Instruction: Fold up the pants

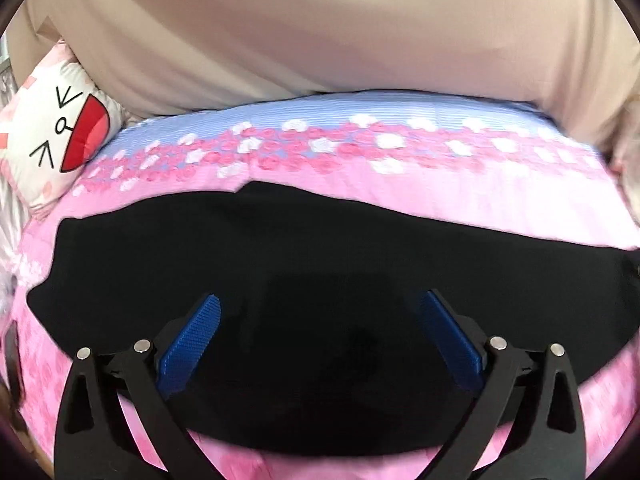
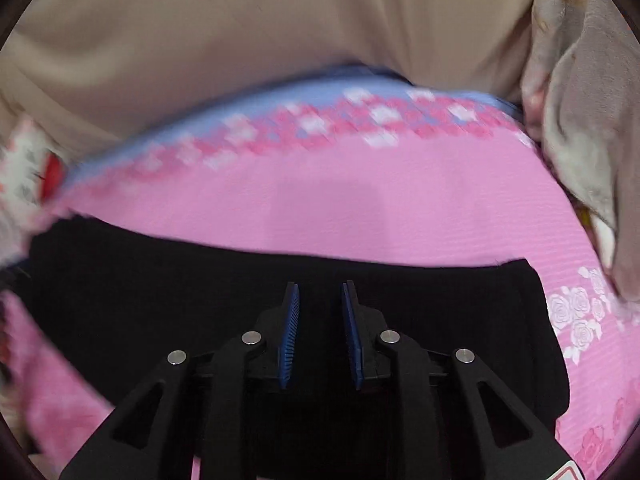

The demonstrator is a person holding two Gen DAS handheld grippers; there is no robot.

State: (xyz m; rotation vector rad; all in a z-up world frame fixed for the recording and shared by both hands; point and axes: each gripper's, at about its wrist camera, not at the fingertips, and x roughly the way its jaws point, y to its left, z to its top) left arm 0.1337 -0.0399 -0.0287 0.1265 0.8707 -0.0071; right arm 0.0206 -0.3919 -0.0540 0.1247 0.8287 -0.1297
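Pants: black soft-fabric pants [image 1: 320, 248] lie flat in a long band across the pink rose-printed bed cover [image 1: 320, 182], near edge toward the cameras; one end shows squared off at the right in the right wrist view [image 2: 532, 320].
Left gripper: the left gripper [image 1: 320, 332] hovers over the cloth with jaws spread wide, nothing between the blue pads.
Right gripper: the right gripper [image 2: 320, 332] has its jaws nearly together with a narrow gap; no fabric visibly pinched.
Surroundings: white cartoon-face cushion [image 1: 60, 136] at far left, beige curtain-like drape [image 1: 320, 32] behind.
Risk: black on black hides seams and layers, so a pinch may catch one layer only and the fold would skew or bunch.
Risk: blur suggests fast travel; the cloth could be dragged.
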